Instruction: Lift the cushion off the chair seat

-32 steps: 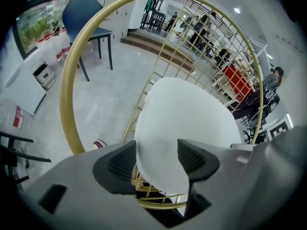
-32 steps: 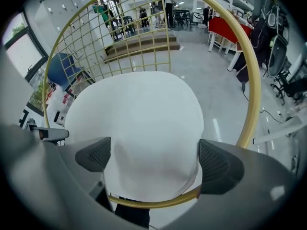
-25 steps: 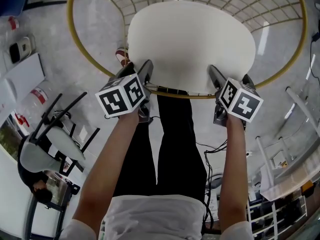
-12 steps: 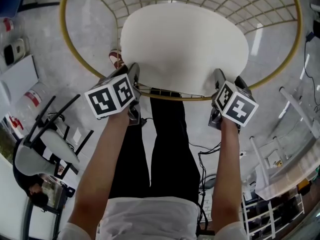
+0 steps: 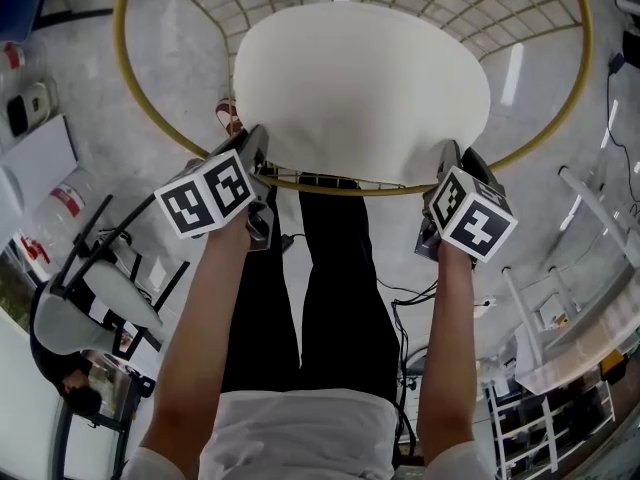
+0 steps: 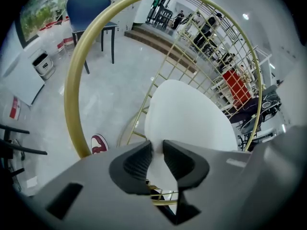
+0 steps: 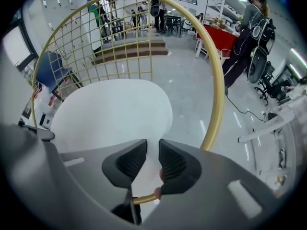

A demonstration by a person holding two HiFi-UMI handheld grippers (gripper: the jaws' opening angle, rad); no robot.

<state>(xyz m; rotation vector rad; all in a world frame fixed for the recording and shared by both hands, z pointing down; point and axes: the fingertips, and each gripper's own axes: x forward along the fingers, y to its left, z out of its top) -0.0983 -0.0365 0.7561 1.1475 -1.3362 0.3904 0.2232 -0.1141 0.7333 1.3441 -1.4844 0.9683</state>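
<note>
Cushion point(image 5: 360, 93): white, round, lying on the seat of the chair point(image 5: 135, 88), inside the gold hoop and up against the wire grid back.
Left gripper point(image 6: 157, 152): just been closing in, now pinched down on the cushion's near left edge, with a fold of white fabric nipped between the ribbed pads and only a narrow gap left.
Right gripper point(image 7: 152, 158): same story on the near right edge, just been closing, narrowed right down with white cushion squeezed between the pads.
Symmetry: one grip at each front corner, well apart, both pointing steeply down from above the front rim.
Done so far: reach finished and both pinches made, judging by the fabric caught in each view.
Not yet done: the lift itself; most of the cushion looks to be resting on the seat, and no clear daylight shows under it.
Front edge: possibly a touch raised at the two pinch points, too close to call.
Left to do: raise both sides together and clear the gold front rim point(image 5: 340, 186).
Risk, as a judgement: thin bite on a soft edge, so slipping out likely if one side goes up faster than the other.
</note>
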